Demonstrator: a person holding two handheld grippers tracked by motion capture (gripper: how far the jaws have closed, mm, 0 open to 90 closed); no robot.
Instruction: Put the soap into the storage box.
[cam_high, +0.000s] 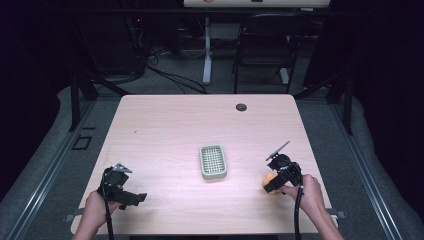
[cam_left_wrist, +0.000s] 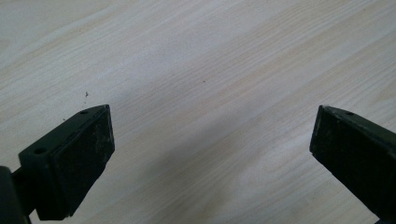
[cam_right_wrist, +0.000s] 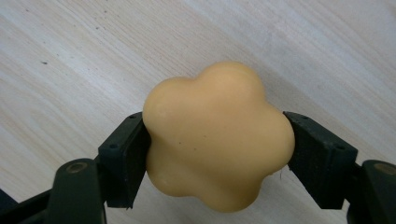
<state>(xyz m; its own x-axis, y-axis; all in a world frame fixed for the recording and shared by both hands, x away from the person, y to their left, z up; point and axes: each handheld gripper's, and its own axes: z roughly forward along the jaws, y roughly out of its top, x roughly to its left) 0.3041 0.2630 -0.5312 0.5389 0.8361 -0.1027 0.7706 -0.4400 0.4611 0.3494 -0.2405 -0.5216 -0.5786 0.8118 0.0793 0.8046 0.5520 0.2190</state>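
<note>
A yellow-orange, flower-shaped soap bar (cam_right_wrist: 217, 135) sits between the jaws of my right gripper (cam_right_wrist: 217, 154), which is shut on it just above the wooden table. From above, the same soap (cam_high: 269, 180) shows as an orange lump under the right gripper (cam_high: 276, 182) near the table's right front. A pale green soap dish (cam_high: 213, 161) with a gridded insert lies at the table's middle. My left gripper (cam_high: 134, 198) is low at the front left, its jaws wide open over bare wood (cam_left_wrist: 210, 135) with nothing between them.
The light wooden table (cam_high: 165, 125) has a round cable grommet (cam_high: 241, 107) near its far edge. Behind it stand a black chair (cam_high: 264, 45) and a white desk leg (cam_high: 206, 50) on grey floor with cables.
</note>
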